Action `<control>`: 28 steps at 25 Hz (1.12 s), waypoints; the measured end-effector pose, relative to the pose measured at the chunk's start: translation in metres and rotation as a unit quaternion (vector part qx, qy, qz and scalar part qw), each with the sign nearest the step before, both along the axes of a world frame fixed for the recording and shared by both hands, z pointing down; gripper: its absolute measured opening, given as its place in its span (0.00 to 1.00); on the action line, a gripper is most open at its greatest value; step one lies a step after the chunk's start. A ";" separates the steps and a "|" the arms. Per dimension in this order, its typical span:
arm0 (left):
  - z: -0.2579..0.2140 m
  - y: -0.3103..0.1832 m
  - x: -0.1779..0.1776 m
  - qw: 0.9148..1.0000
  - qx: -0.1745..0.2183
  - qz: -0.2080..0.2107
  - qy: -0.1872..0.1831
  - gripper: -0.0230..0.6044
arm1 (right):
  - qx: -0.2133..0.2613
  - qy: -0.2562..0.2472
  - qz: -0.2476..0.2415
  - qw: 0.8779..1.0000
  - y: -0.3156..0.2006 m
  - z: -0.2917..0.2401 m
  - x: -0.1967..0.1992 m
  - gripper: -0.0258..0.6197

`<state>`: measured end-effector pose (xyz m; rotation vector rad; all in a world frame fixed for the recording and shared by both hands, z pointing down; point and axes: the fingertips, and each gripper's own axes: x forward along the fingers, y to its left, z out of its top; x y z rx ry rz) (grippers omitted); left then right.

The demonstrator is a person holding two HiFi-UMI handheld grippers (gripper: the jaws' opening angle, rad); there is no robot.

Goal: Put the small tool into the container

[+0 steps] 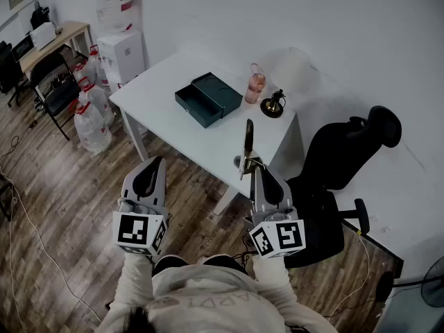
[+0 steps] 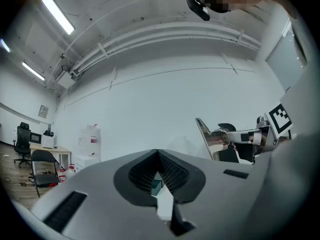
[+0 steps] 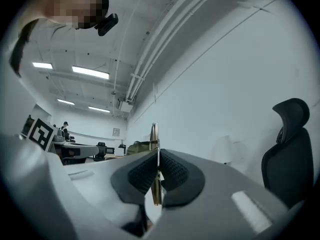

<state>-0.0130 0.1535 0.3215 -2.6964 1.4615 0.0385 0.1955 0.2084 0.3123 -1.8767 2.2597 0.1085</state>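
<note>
Your right gripper (image 3: 157, 156) is clamped shut on the small tool (image 1: 248, 141), a thin metal piece standing upright between the pads and poking out past the tips. Pickup looks done; delivery is all that remains. The dark green container (image 1: 208, 99) sits on the white table (image 1: 159, 99) with its lid thrown back, at about 11 o'clock from the tool and well apart from it. You have to carry the tool over the open box, lower it and let go. Your left gripper (image 1: 147, 179) hangs at 9 o'clock from the right one, its jaws together on nothing.
</note>
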 end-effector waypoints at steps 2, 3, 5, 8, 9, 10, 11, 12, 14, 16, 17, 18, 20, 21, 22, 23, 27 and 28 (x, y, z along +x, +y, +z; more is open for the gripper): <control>0.001 0.001 0.001 1.000 -0.001 -0.002 0.001 0.04 | 0.000 0.001 -0.001 1.000 0.000 0.000 0.001 0.06; 0.001 0.002 0.001 1.000 -0.002 -0.003 0.001 0.04 | -0.001 0.002 -0.002 1.000 0.001 0.000 0.001 0.06; 0.003 0.004 0.003 1.000 -0.003 -0.004 0.001 0.04 | -0.001 0.002 -0.003 1.000 0.002 0.001 0.003 0.06; 0.004 0.008 0.007 1.000 -0.003 -0.006 -0.001 0.04 | -0.001 0.004 -0.007 1.000 0.005 0.003 0.007 0.06; 0.003 0.010 0.008 1.000 -0.002 -0.007 -0.001 0.04 | -0.002 0.004 -0.009 1.000 0.005 0.003 0.007 0.06; 0.003 0.011 0.008 1.000 -0.002 -0.009 -0.001 0.04 | -0.003 0.004 -0.011 1.000 0.006 0.004 0.008 0.06; 0.004 0.012 0.008 1.000 -0.002 -0.011 -0.001 0.04 | -0.004 0.002 -0.013 1.000 0.006 0.005 0.008 0.06; 0.005 0.013 0.007 1.000 -0.003 -0.014 0.000 0.04 | -0.005 -0.001 -0.015 1.000 0.006 0.006 0.008 0.06; 0.009 0.013 0.007 1.000 -0.006 -0.020 0.000 0.04 | -0.006 -0.006 -0.019 1.000 0.005 0.009 0.008 0.06; 0.012 0.013 0.007 1.000 -0.008 -0.023 -0.002 0.04 | -0.007 -0.013 -0.023 1.000 0.003 0.011 0.008 0.06; 0.011 0.011 0.006 1.000 -0.009 -0.024 -0.002 0.04 | -0.006 -0.017 -0.025 1.000 0.001 0.011 0.008 0.06; 0.011 0.010 0.006 1.000 -0.008 -0.024 -0.003 0.04 | -0.006 -0.020 -0.026 0.999 -0.001 0.011 0.007 0.06; 0.012 0.007 0.005 1.000 -0.008 -0.025 -0.004 0.04 | -0.004 -0.023 -0.029 0.999 -0.005 0.012 0.006 0.06; 0.012 0.004 0.004 1.000 -0.009 -0.024 -0.005 0.04 | -0.003 -0.024 -0.029 0.999 -0.007 0.012 0.005 0.06; 0.013 0.001 0.003 1.000 -0.009 -0.023 -0.006 0.04 | -0.003 -0.024 -0.029 0.999 -0.010 0.013 0.004 0.06; 0.013 -0.002 0.003 1.000 -0.008 -0.022 -0.008 0.04 | -0.003 -0.024 -0.029 0.999 -0.014 0.014 0.003 0.06; 0.014 -0.024 0.000 1.000 -0.008 -0.017 -0.005 0.04 | -0.003 -0.025 -0.020 0.999 -0.033 0.014 0.002 0.06; 0.014 -0.031 -0.001 1.000 -0.008 -0.015 -0.004 0.04 | -0.002 -0.026 -0.018 1.000 -0.039 0.014 0.001 0.06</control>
